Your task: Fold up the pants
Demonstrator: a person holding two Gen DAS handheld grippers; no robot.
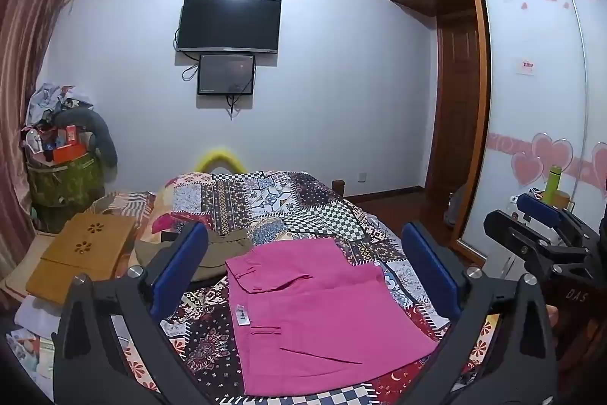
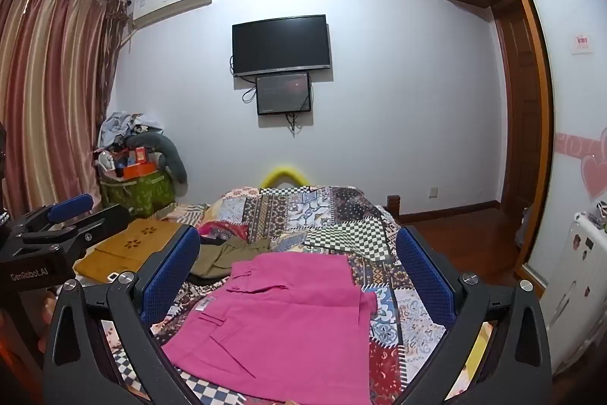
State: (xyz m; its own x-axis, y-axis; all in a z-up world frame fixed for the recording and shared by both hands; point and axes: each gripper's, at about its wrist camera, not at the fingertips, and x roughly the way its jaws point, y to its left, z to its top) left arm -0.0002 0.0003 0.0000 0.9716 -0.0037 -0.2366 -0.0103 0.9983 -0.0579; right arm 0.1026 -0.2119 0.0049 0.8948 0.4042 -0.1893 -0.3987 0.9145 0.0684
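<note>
Pink pants point(image 1: 315, 321) point(image 2: 280, 321) lie folded in a flat rectangle on the patchwork bedspread point(image 1: 288, 204) point(image 2: 322, 215), waistband to the left with a small label showing. My left gripper point(image 1: 303, 272) hovers above them, open wide, blue pads apart with nothing between. My right gripper point(image 2: 299, 272) also hangs open over the pants, holding nothing. In the left wrist view the right gripper point(image 1: 538, 226) shows at the right edge. The left gripper point(image 2: 72, 211) shows at the left edge of the right wrist view.
An olive-green garment point(image 1: 224, 249) point(image 2: 231, 253) lies crumpled beyond the pants. A mustard cloth point(image 1: 83, 253) point(image 2: 129, 245) lies at the bed's left. A heaped green bin point(image 2: 136, 185) stands by the curtains. A wardrobe point(image 1: 531, 101) and wooden floor point(image 2: 463, 238) are to the right.
</note>
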